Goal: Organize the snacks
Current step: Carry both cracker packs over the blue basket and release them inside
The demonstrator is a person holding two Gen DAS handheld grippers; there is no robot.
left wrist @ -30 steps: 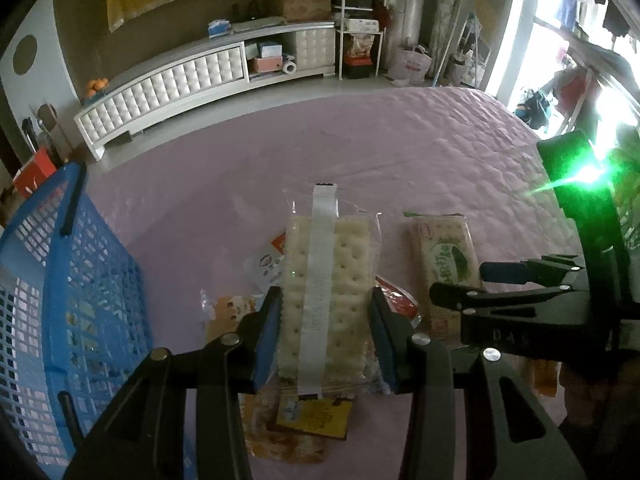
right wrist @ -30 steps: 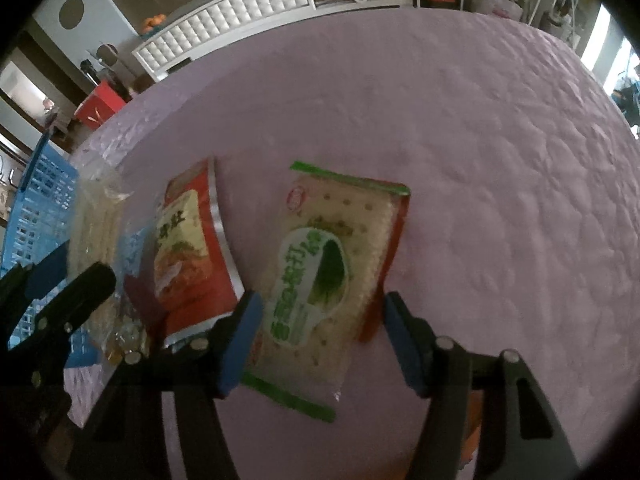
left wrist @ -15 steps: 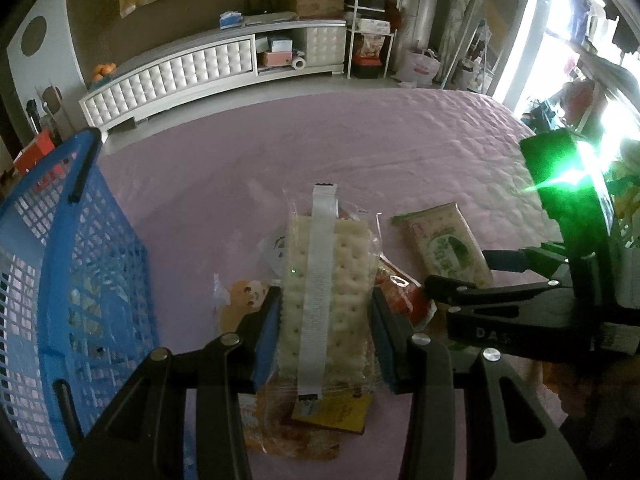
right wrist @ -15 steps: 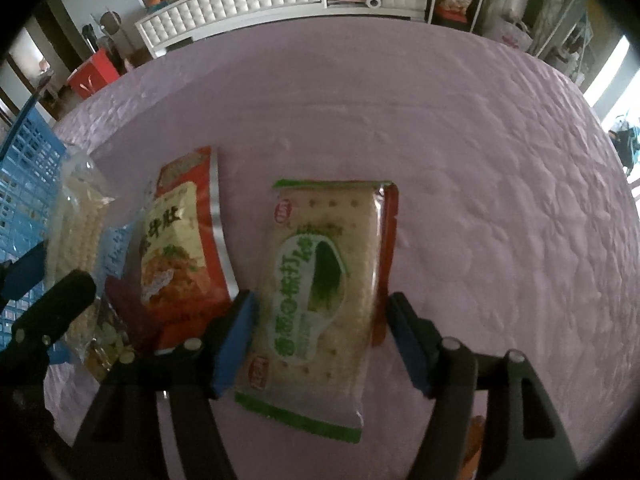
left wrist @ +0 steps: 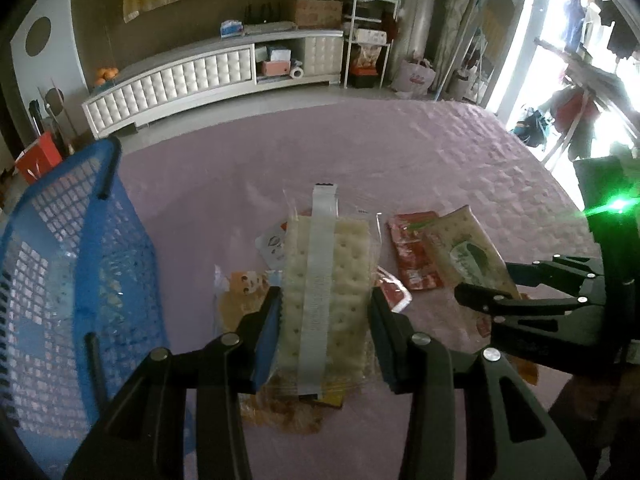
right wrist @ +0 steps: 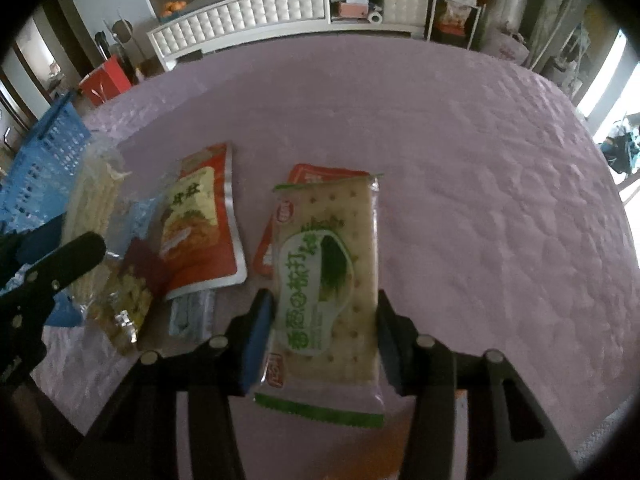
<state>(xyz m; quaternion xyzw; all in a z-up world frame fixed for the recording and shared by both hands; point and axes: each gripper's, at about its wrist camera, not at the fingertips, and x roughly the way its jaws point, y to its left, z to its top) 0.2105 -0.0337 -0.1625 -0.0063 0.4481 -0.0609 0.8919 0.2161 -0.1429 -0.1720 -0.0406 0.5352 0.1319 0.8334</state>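
1. Left gripper (left wrist: 324,320) clamps a clear cracker pack (left wrist: 326,276), lifted just right of the blue basket (left wrist: 76,280).
2. Right gripper (right wrist: 326,332) is closing on a green cracker pack (right wrist: 328,276), further right of the basket.
3. Several snack packets (right wrist: 200,220) lie on the purple tabletop (right wrist: 460,160) beside the basket; most sorting seems left.

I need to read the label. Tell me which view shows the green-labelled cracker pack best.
The right wrist view: the green-labelled cracker pack faces the camera between the closing jaws of the right gripper, its label filling the middle. The left wrist view shows it only small and slanted at the right, partly behind the right gripper.
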